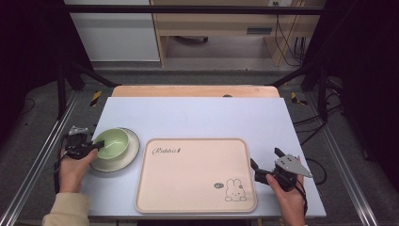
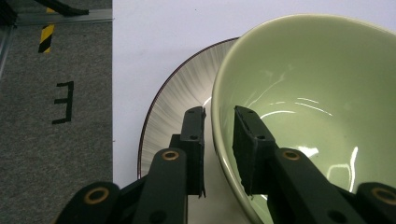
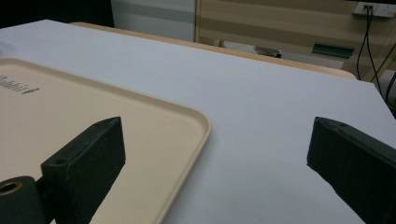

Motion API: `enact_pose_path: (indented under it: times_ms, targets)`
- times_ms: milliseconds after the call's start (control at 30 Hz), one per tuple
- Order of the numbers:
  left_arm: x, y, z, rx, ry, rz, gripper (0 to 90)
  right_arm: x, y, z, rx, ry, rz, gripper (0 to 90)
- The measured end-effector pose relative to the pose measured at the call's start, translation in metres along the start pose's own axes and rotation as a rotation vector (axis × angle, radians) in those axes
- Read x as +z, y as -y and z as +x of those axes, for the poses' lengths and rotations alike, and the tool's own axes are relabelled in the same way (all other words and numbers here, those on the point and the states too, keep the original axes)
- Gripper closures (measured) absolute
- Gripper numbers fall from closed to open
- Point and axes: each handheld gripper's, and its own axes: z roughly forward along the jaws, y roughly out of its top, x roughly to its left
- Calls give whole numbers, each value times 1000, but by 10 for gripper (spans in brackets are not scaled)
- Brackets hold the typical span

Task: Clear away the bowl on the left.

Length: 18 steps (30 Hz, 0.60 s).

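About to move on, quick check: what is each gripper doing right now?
Left gripper: jaws straddle the rim of the glossy pale green ceramic bowl, closed on it.
Right gripper: open, holding nothing, beside the beige plastic tray.

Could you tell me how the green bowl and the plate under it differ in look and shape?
The green bowl is deep with tall walls; the plate is shallow and flat. The bowl is plain glossy pale green; the plate is whitish with fine grey streaks and a thin dark rim. The bowl sits on top, and the left gripper has one jaw on each side of its rim; the plate lies on the table, untouched. Both are round and glazed.
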Motion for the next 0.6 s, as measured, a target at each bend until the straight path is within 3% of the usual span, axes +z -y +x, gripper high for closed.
enact_pose_path:
  times_ms: [433, 533, 600]
  targets:
    - [0, 1, 1, -39, 18, -17, 815, 1, 0, 0, -4, 0, 1, 46]
    - [0, 2, 3, -73, 45, -31, 818, 0, 1, 0, -6, 1, 5, 45]
    - [1, 5, 7, -122, 85, -53, 820, 1, 1, 0, -6, 0, 2, 46]
